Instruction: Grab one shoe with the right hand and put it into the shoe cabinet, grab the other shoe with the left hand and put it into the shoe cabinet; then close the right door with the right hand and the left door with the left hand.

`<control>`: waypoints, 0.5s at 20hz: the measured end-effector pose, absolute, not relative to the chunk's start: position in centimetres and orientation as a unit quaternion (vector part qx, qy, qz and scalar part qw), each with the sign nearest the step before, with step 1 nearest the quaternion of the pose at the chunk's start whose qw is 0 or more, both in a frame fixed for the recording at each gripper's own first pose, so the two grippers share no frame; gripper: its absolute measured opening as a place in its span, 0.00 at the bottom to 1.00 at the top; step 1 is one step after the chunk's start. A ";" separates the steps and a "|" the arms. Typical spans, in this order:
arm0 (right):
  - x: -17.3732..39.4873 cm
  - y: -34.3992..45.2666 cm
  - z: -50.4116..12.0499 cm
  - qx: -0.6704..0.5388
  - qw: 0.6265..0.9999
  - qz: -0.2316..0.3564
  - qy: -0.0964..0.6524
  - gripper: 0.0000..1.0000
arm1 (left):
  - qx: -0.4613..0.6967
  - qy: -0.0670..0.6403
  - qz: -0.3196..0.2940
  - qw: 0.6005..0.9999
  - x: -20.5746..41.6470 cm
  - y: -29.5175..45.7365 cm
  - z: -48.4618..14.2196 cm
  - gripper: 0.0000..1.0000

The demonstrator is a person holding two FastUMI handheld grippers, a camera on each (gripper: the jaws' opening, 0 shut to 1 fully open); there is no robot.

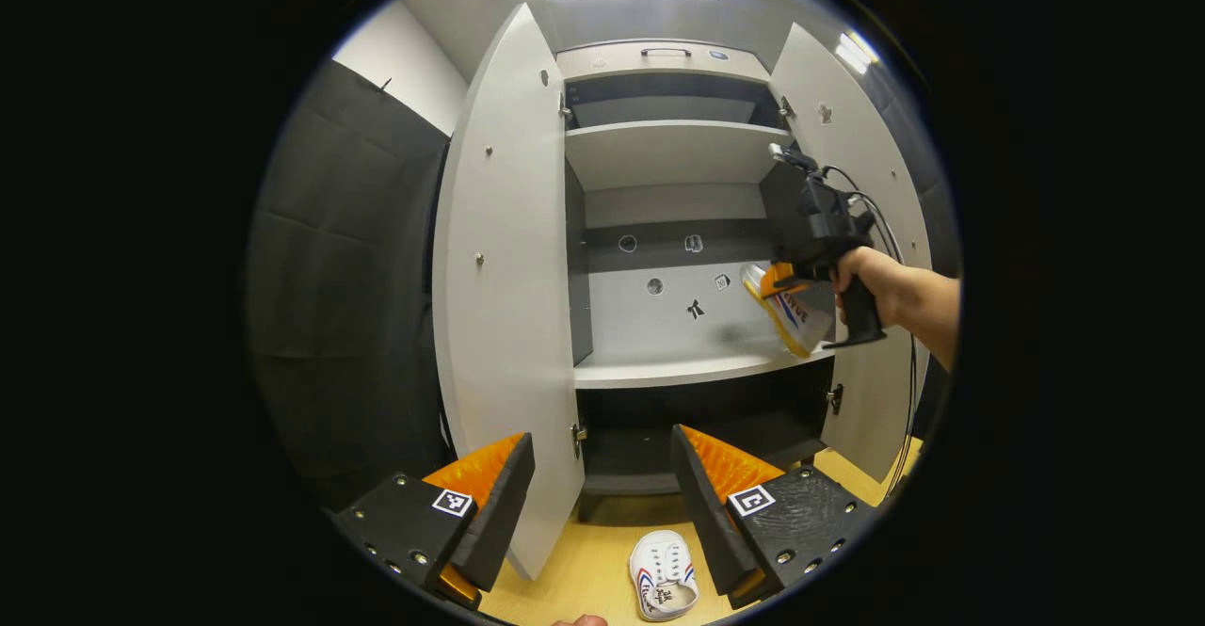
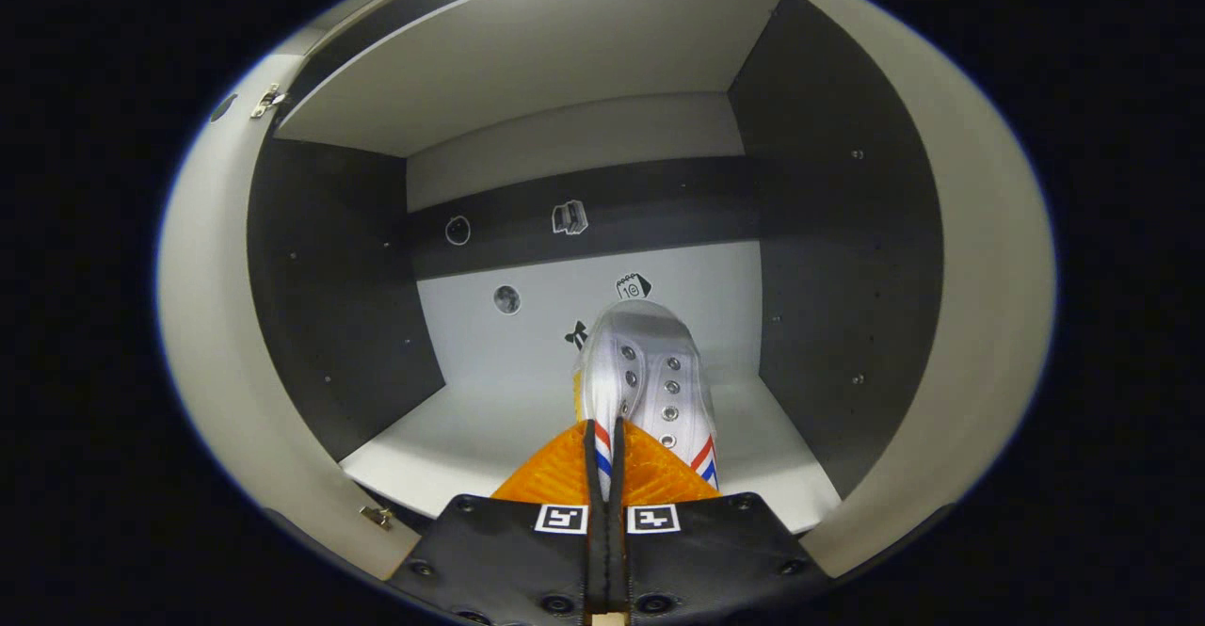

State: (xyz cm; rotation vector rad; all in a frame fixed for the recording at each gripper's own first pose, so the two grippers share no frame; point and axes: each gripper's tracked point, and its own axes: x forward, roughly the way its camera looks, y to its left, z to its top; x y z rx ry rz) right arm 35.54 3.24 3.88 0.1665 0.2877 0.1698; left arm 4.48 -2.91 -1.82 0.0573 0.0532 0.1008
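Right gripper view looks straight into the cabinet's [image 2: 847, 259] middle bay, and the right gripper [image 2: 602, 447] is clamped on a white shoe [image 2: 645, 372], toe pointing at the back wall, held over the front of the shelf [image 2: 452, 438]. Whether the sole touches the board I cannot tell. This looks like the first step, stowing the right-hand shoe; next it likely needs lowering flat onto the shelf before the fingers part. That bay holds nothing else, and the shelf above it appears bare. Left gripper view shows both doors, left door [image 1: 508, 259] and right door [image 1: 847, 136], swung wide, the left gripper [image 1: 602, 485] spread wide with nothing between its fingers, and the second shoe [image 1: 664, 574] lying on the floor [image 1: 584, 560] just below it, waiting.
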 end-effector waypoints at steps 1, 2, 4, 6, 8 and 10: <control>36.6 3.3 3.6 0.083 0.982 0.081 0.147 0.01 | 0.030 0.028 0.054 0.998 4.5 -2.9 -1.9 0.79; 37.5 3.3 3.2 0.082 0.982 0.078 0.152 0.01 | 0.030 0.031 0.059 0.997 4.5 -2.7 -2.0 0.79; 39.1 3.4 1.8 0.079 0.980 0.072 0.168 0.01 | 0.028 0.039 0.065 0.997 4.3 -2.4 -2.6 0.79; 40.2 3.6 0.7 0.075 0.978 0.068 0.181 0.01 | 0.025 0.050 0.072 0.996 4.2 -2.1 -3.2 0.80; 40.9 3.6 -0.2 0.069 0.978 0.058 0.189 0.01 | 0.022 0.056 0.076 0.995 4.1 -1.9 -3.5 0.79; 41.2 3.2 -0.8 0.052 0.979 0.046 0.191 0.08 | 0.020 0.061 0.079 0.995 4.3 -1.8 -3.8 0.80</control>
